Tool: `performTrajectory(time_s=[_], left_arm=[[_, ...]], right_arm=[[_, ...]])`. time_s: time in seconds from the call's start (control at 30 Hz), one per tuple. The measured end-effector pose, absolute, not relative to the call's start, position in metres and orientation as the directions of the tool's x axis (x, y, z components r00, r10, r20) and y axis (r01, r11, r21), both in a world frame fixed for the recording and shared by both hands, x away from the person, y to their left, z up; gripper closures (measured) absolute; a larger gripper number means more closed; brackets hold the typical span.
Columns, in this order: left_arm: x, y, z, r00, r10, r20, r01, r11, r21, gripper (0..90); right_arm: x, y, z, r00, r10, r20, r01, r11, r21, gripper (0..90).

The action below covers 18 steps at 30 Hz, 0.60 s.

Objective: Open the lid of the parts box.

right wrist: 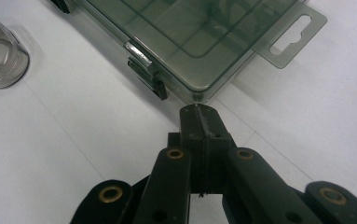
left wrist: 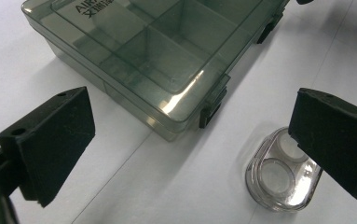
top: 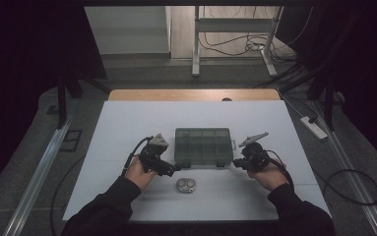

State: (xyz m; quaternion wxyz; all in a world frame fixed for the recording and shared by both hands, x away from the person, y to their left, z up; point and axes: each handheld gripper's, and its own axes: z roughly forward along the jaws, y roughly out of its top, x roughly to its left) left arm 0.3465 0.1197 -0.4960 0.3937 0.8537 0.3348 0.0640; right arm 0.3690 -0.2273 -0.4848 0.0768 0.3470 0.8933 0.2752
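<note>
Compartment box (top: 204, 147), smoky translucent plastic with its lid down, sits flat near the middle of the white counter (top: 127, 123), long side toward the person; both front latches (left wrist: 212, 108) look snapped shut, and the hang tab (right wrist: 290, 35) juts from the end on the person's right. A small clear case (top: 185, 185) with two round wells lies on the counter just in front of the box, apart from it, nearer the left hand. Left hand-held gripper (left wrist: 190, 140) hovers low at the box's front left corner, jaws spread wide; in its own view one jaw stands off the box edge and the other overlaps the clear case, with nothing gripped. That spread likely prepares it either to brace the box or to take the case; which one cannot be told. Right hand-held gripper (right wrist: 199, 114) has its jaws pressed together, empty, the tip aimed at the box's front right corner, just beside the wall by the nearer latch; contact is unclear. A closed tip suits prying or flicking a latch, so unlatching the box looks like the step in hand.
</note>
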Motion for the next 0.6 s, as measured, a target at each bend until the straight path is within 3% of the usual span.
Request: performTrajectory(time_s=[0.6], left_arm=[[0.348, 0.123, -0.490, 0.737, 0.635, -0.233, 0.569, -0.396, 0.720, 0.0]], right_arm=[[0.363, -0.230, -0.470, -0.740, 0.672, 0.029, 0.532, 0.559, 0.636, 89.6]])
